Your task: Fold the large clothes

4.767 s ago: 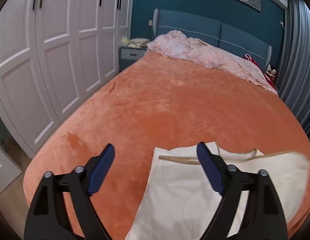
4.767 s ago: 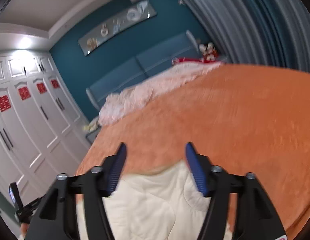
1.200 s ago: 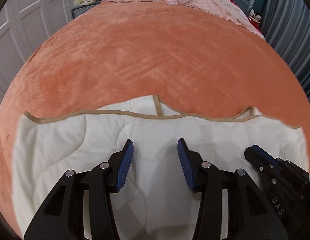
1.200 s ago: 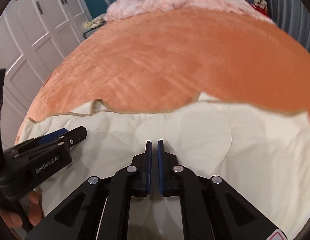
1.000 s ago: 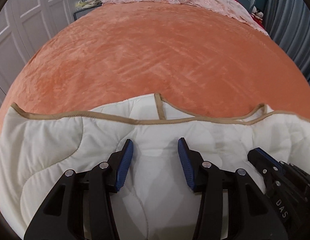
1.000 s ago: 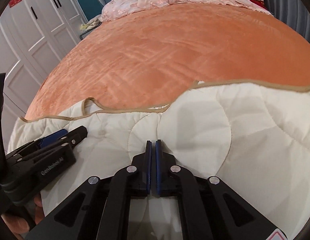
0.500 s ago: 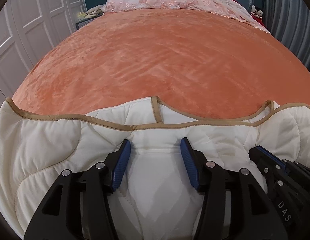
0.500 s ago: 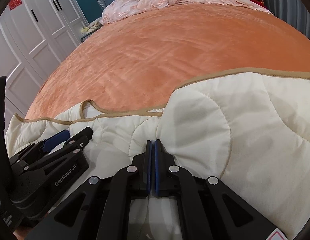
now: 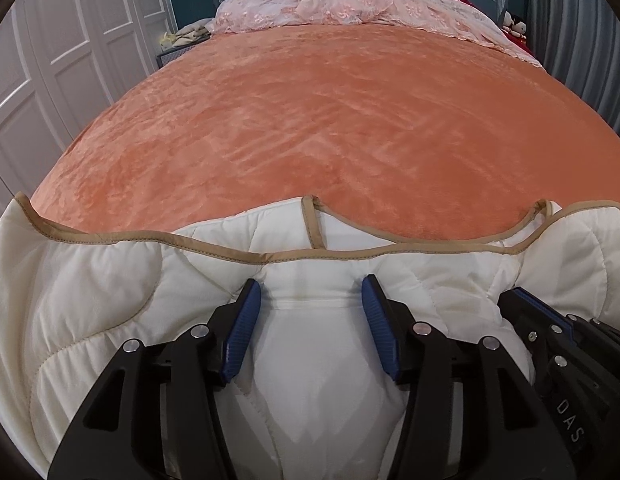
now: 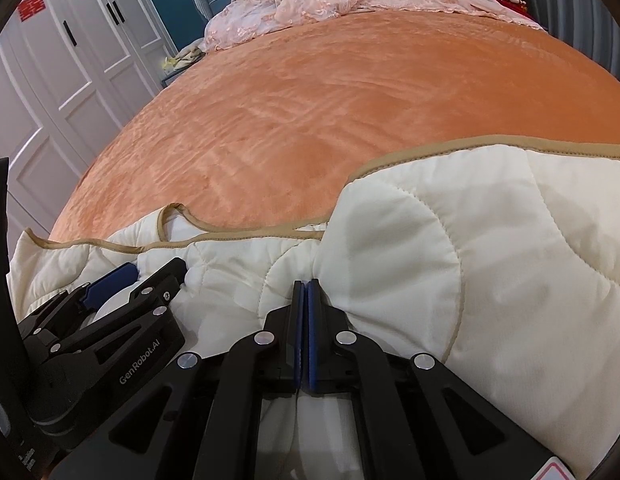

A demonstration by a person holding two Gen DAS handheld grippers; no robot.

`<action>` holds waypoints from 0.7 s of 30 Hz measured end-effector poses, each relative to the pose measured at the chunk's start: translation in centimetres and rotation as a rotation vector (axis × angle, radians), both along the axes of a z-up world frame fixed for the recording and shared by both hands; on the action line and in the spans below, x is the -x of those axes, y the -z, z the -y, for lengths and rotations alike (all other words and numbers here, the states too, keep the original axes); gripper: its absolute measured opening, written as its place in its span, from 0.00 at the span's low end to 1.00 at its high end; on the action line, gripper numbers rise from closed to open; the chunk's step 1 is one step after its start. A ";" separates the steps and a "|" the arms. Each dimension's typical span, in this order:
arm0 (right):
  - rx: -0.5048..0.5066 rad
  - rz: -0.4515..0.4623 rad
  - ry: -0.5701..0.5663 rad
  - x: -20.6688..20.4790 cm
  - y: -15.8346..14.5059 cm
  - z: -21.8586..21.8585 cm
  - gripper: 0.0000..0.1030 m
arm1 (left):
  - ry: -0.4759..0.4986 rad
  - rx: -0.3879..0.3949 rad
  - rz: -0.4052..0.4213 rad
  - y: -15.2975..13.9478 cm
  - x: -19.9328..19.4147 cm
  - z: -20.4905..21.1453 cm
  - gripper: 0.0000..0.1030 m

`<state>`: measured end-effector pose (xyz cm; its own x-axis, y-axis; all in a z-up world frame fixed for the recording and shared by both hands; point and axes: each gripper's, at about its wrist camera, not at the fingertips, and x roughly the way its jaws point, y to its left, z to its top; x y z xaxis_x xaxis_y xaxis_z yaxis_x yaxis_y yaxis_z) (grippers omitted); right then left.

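The cream quilted garment (image 9: 90,312), trimmed in tan binding (image 9: 333,255), is lying bunched at the near end of the bed (image 9: 329,120), on the orange plush blanket, with both claws working in its middle.

The left claw (image 9: 311,300) is straddling a thick fold of the padding; its blue pads (image 9: 242,332) are sitting against the fabric on both sides, and the jaws have just been easing wider, so whether it is really gripping is hard to say. The right claw (image 10: 306,292) is pinched fully together on a thin gather of the same garment, and the panel to its right is billowing up from that pinch.

To do this fold well, I judge that both claws should be holding matching layers at the same height before anything is carried forward. The left one probably needs a firmer bite, since puffy quilting slips out of a loose hold. Keeping the bound edge taut between the two claws would help the fold line land straight.

The garment's far edge is running just ahead of the claws, with a short strap or loop (image 9: 311,220) poking out beyond it. Past that, the blanket is lying bare all the way to the pink lace bedding (image 9: 349,4) at the headboard, so there is ample room ahead. The white wardrobe (image 10: 62,80) is standing off the bed's left edge, well apart.
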<state>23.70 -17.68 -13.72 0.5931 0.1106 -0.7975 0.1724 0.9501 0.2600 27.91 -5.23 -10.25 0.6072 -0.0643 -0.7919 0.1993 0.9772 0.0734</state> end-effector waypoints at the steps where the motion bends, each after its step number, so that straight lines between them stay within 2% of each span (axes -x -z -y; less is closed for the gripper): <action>1: -0.001 0.000 0.000 0.0 0.0 0.0 0.00 | 0.000 -0.003 0.002 0.0 0.0 0.0 0.49; 7: -0.011 0.008 0.013 -0.1 -0.4 0.3 0.00 | 0.002 0.018 -0.014 -0.2 -0.1 -0.1 0.50; 10: 0.053 0.045 0.120 1.4 -2.6 1.0 0.00 | 0.004 0.067 -0.069 -1.4 -0.1 -1.3 0.51; 11: 0.072 0.091 0.181 3.0 -4.2 1.3 0.07 | -0.008 0.094 -0.086 -2.1 0.2 -2.1 0.51; 12: 0.050 0.126 0.190 4.0 -5.1 1.5 0.13 | -0.022 0.126 -0.092 -2.9 0.8 -3.0 0.51; 13: 0.025 0.142 0.184 5.1 -5.9 1.5 0.13 | -0.025 0.168 -0.099 -3.8 2.0 -4.1 0.51; 15: -0.008 0.119 0.108 7.0 -6.7 0.4 0.13 | -0.020 0.200 -0.102 -5.0 4.3 -5.5 0.51; 17: 0.014 0.088 0.023 8.8 -6.8 -1.6 0.13 | -0.019 0.220 -0.112 -5.5 6.5 -6.3 0.51; 21: 0.031 0.007 -0.043 9.9 -5.3 -3.9 0.13 | -0.022 0.189 -0.135 -4.9 10.0 -6.6 0.51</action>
<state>13.83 -13.81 -8.38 0.5935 0.1111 -0.7971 0.1295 0.9643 0.2308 17.93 1.42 -5.34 0.4994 -0.2075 -0.8412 0.1738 0.9752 -0.1373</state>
